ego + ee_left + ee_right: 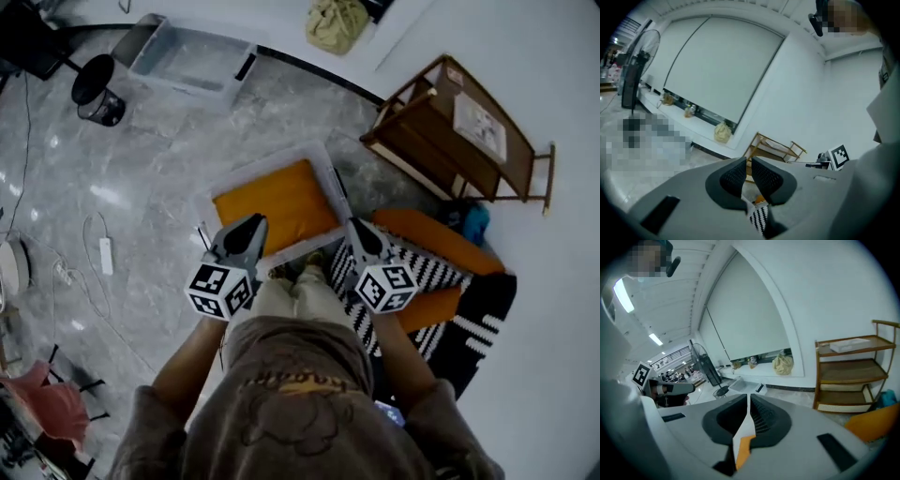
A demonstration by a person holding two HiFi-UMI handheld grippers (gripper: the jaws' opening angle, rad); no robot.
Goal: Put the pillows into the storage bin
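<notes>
Orange pillow (277,202) lies in the white storage bin (314,153). I see my left gripper (258,223) and right gripper (356,227) above its near rim, both jaws pinched almost together, gripping nothing.

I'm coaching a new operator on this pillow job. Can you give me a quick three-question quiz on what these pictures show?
1. True or false: an orange pillow already lies inside the white storage bin.
2. In the head view, what lies close to the bin's right side? A. a black-and-white striped pillow B. a blue bucket C. a laptop
3. In a few words: how do the jaws of the left gripper and the right gripper stand, and is anything held?

Key: 1 true. 2 A. 3 both shut, with nothing held.
</notes>
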